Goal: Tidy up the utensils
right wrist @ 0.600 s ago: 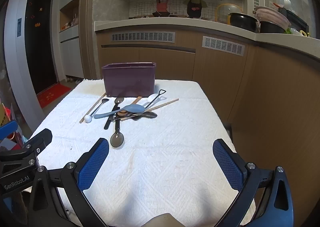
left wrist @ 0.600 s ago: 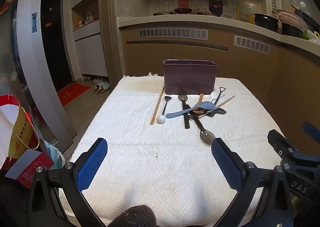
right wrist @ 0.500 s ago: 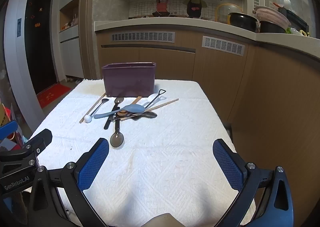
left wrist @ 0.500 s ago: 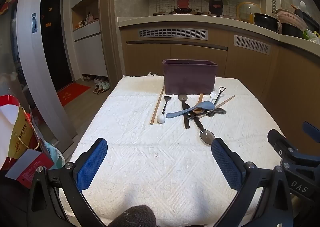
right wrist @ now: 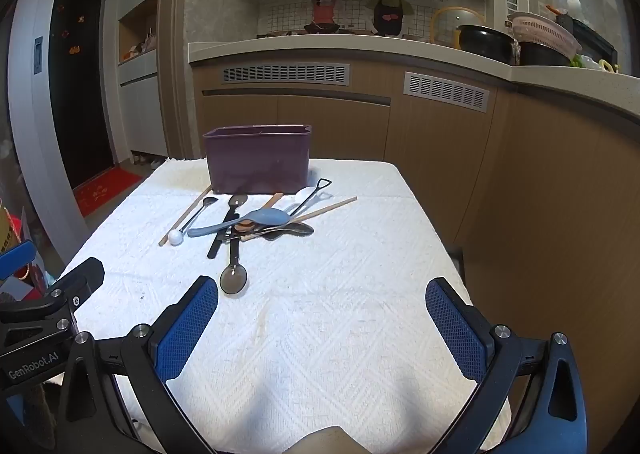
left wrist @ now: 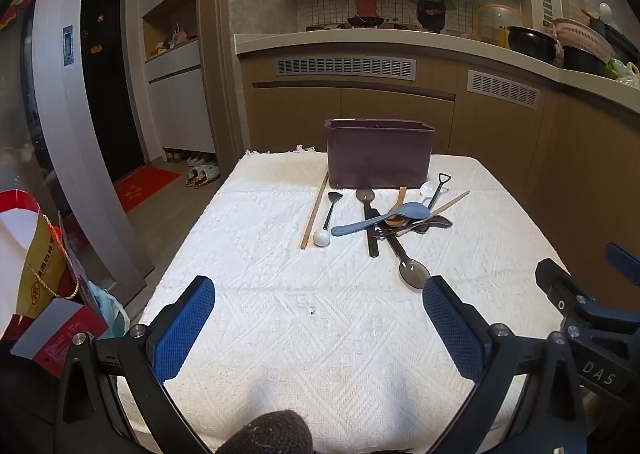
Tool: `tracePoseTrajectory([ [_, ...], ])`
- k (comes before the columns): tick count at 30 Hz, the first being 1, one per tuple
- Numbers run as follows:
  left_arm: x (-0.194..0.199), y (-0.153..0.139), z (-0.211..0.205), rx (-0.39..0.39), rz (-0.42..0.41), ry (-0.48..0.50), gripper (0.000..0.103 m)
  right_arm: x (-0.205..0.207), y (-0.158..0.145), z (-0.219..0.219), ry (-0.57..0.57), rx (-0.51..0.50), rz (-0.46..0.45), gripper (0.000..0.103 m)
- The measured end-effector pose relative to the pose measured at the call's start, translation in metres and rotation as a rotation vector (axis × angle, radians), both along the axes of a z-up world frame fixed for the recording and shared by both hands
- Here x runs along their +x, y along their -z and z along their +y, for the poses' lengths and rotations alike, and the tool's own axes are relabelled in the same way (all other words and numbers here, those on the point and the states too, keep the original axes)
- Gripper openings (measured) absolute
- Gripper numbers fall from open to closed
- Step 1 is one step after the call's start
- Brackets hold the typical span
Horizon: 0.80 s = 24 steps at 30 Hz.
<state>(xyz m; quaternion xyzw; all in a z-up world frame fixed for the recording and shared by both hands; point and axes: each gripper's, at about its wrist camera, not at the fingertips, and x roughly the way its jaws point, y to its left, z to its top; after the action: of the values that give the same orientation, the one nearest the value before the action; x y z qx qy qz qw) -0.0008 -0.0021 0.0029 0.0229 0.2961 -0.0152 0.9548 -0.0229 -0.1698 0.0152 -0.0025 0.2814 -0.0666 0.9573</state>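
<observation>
A dark purple bin (left wrist: 379, 153) (right wrist: 258, 158) stands at the table's far end. In front of it lies a loose pile of utensils: a blue spoon (left wrist: 380, 218) (right wrist: 244, 221), a grey spoon (left wrist: 414, 273) (right wrist: 233, 277) nearest me, a white-ended spoon (left wrist: 321, 237) (right wrist: 175, 236), chopsticks (left wrist: 314, 210) (right wrist: 320, 210), a black shovel-handled spoon (left wrist: 438, 185) (right wrist: 316, 191). My left gripper (left wrist: 318, 296) is open and empty over the near table. My right gripper (right wrist: 322, 298) is open and empty beside it.
The table carries a white textured cloth (left wrist: 280, 334) (right wrist: 360, 294). Wooden cabinets and a counter (left wrist: 400, 41) stand behind and to the right. A red and yellow bag (left wrist: 28, 254) stands on the floor at the left. The right gripper's body shows in the left wrist view (left wrist: 584, 318).
</observation>
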Motion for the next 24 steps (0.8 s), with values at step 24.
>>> tracePoseTrajectory([
  [24,-0.0002,0.0018,-0.0021,0.005,-0.001,0.007,0.103,0.001,-0.0011,0.0016,0.001,-0.005,0.002,0.103],
])
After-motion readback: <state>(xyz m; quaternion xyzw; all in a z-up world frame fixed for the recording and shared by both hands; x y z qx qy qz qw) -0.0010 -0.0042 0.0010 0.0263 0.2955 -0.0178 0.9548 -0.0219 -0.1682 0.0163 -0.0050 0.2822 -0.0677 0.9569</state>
